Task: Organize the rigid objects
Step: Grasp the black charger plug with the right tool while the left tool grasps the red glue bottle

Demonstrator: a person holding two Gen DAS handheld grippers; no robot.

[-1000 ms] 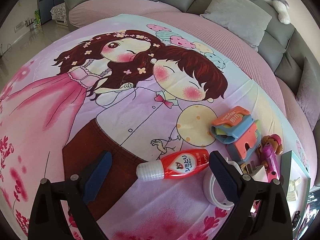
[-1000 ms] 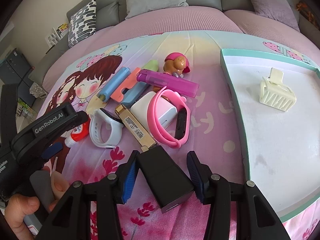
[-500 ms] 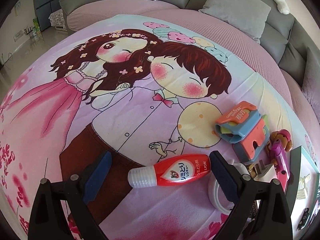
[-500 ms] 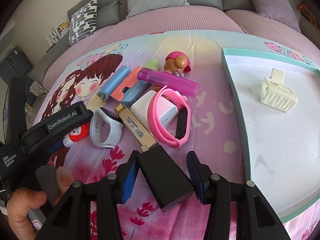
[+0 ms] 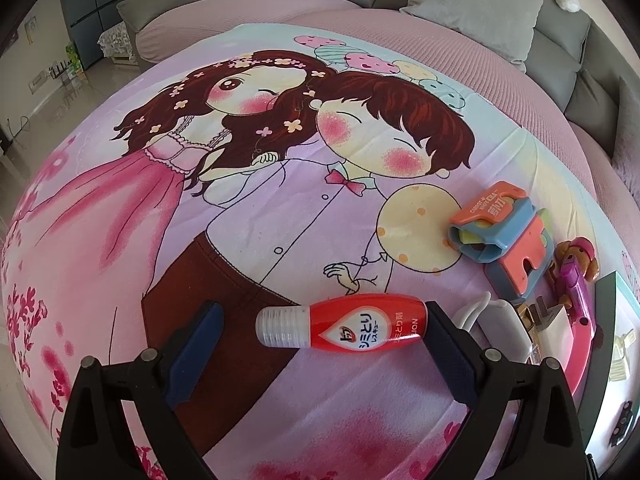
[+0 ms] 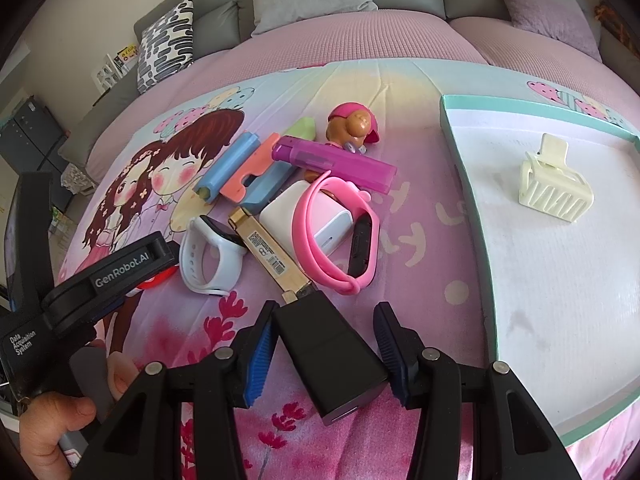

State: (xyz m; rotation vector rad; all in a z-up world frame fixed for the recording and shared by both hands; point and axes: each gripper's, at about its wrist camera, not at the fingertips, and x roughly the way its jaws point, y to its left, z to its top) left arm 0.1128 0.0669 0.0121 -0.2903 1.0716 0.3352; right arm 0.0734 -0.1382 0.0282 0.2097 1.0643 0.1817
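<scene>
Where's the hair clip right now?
Right wrist view, right side: the hair clip lies alone on the tray, apart from the pile.

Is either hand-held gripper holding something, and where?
Neither grips anything yet. The left hand-held gripper is open around the red bottle; the right hand-held gripper straddles the black box.

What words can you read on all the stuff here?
"GenRobot.AI" on the left gripper.
"Data Acquisition System" on its handle.
"LION" and "シミとり" on the red bottle.
Orange clip: print too blurred to read.
Gold stick: barcode label too small to read.
</scene>
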